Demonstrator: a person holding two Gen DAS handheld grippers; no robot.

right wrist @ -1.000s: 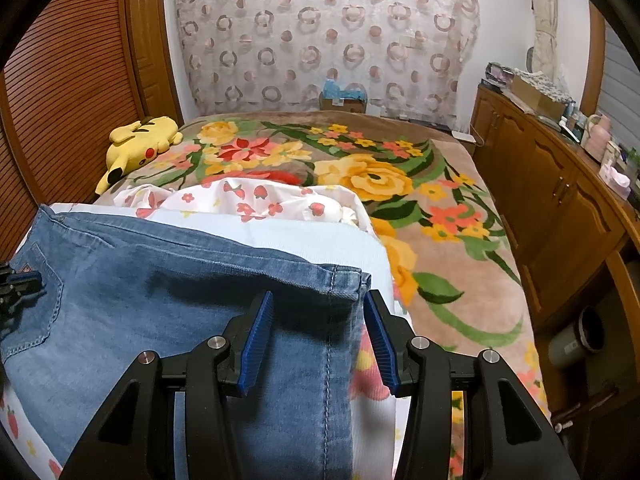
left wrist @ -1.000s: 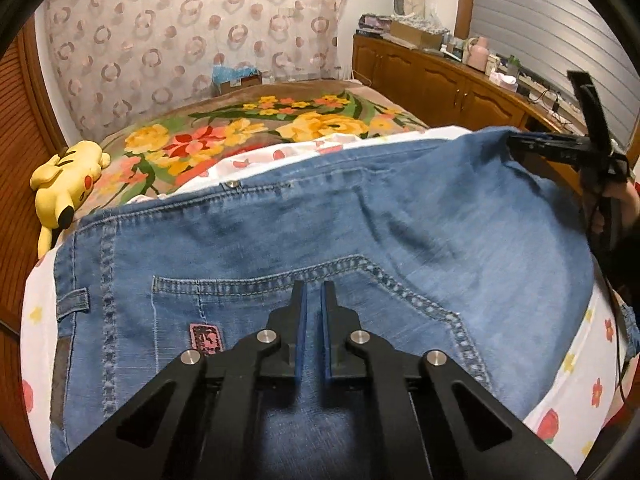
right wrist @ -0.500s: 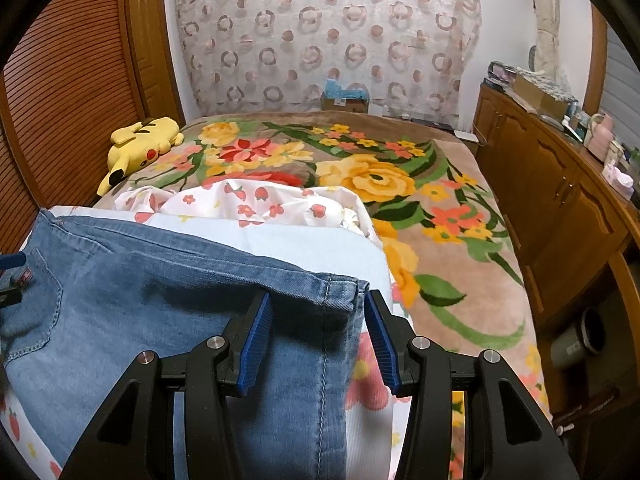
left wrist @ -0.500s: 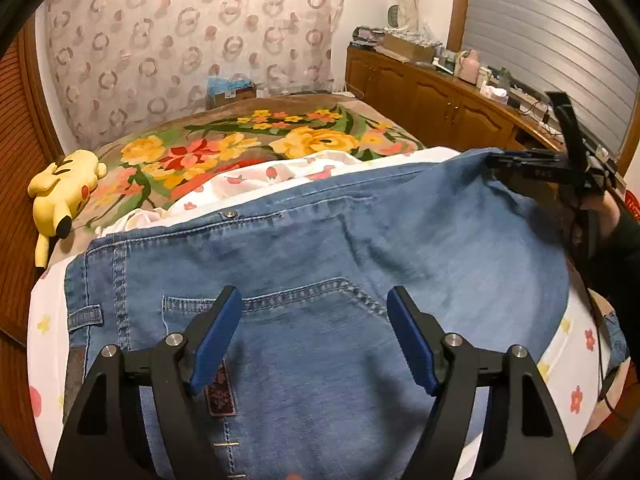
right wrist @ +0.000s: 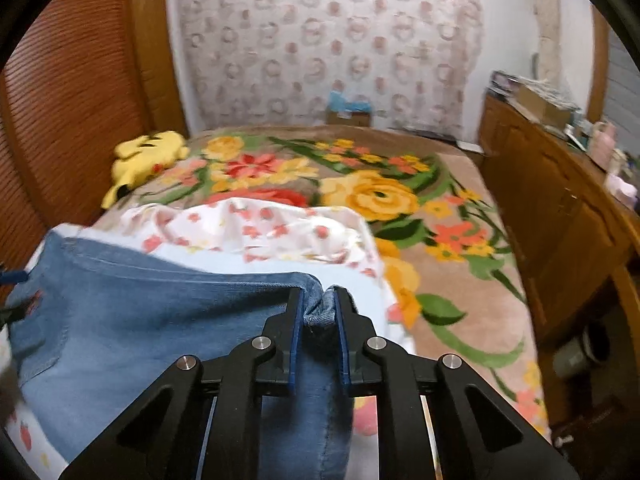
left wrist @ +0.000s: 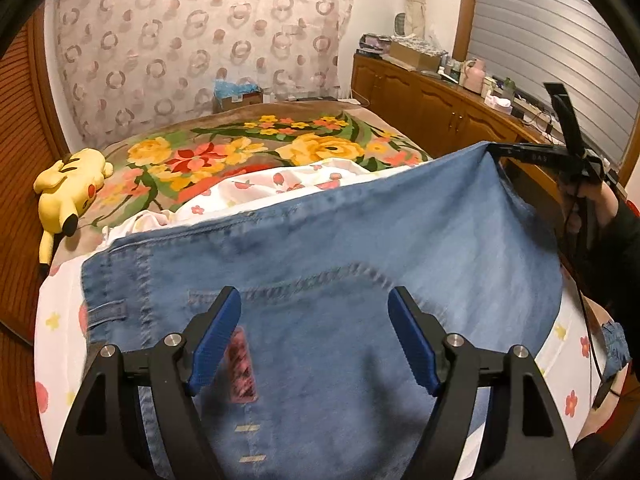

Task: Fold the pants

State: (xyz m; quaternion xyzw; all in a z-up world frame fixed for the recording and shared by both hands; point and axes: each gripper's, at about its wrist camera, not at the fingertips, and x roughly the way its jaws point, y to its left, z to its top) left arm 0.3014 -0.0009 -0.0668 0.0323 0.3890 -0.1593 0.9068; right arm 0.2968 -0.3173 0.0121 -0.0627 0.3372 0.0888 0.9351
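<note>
1 pair of jeans (left wrist: 360, 248), right gripper (right wrist: 316, 312) closing on its hem, left gripper (left wrist: 316, 336) wide open above.

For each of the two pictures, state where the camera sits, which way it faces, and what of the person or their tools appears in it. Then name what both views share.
Left wrist view: sits on the left gripper, looking down over the jeans toward the curtain; its open jaws show, plus the right gripper and the person's hand.
Right wrist view: sits on the right gripper, facing the floral blanket; its jaws are closing on the jeans' corner.
Shared: jeans, blanket, yellow plush toy, wooden cabinets.
</note>
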